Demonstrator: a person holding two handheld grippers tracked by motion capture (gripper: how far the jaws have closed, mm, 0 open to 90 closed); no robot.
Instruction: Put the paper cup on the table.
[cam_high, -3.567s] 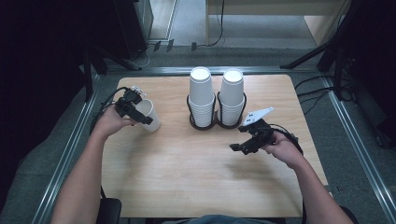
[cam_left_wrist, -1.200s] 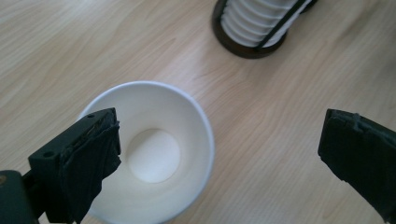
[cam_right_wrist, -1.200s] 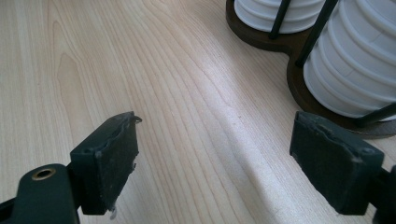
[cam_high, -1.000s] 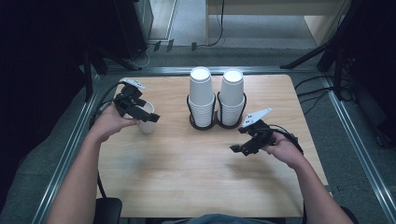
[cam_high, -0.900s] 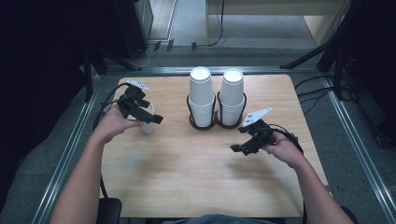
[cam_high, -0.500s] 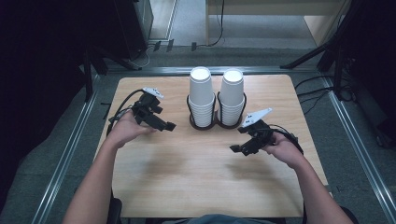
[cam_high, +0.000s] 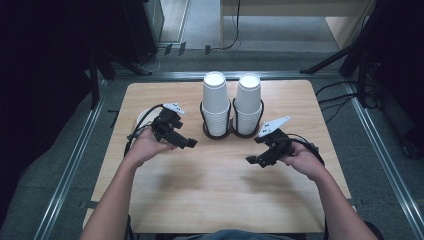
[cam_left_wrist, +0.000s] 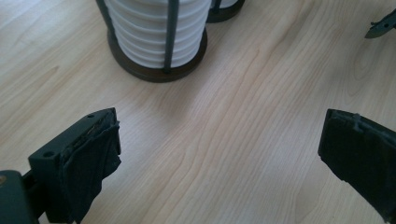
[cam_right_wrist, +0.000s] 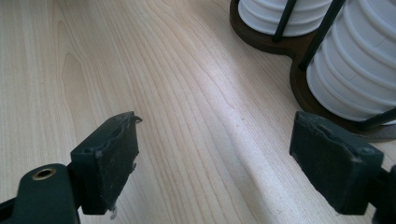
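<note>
The left tool (cam_high: 186, 143) is held with jaws wide apart and empty, left of centre, aimed at the left cup stack (cam_high: 215, 102) in the dark holder (cam_high: 231, 132). A single cup (cam_high: 142, 116) is left behind it, where the tool was 3.6 s ago. The right tool (cam_high: 254, 160), likewise apart, is unmoved over the tabletop (cam_high: 210, 195). Taking a fresh cup is judged next, which calls for the jaws to be set around the top cup alone.

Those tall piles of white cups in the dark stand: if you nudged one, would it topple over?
Probably not easily. Each cup stack sits inside a dark holder whose upright rods hem in its lower half. The cups look like thin paper, so likely light and easily crushed. The upper cups rise above the rods and might tilt.
</note>
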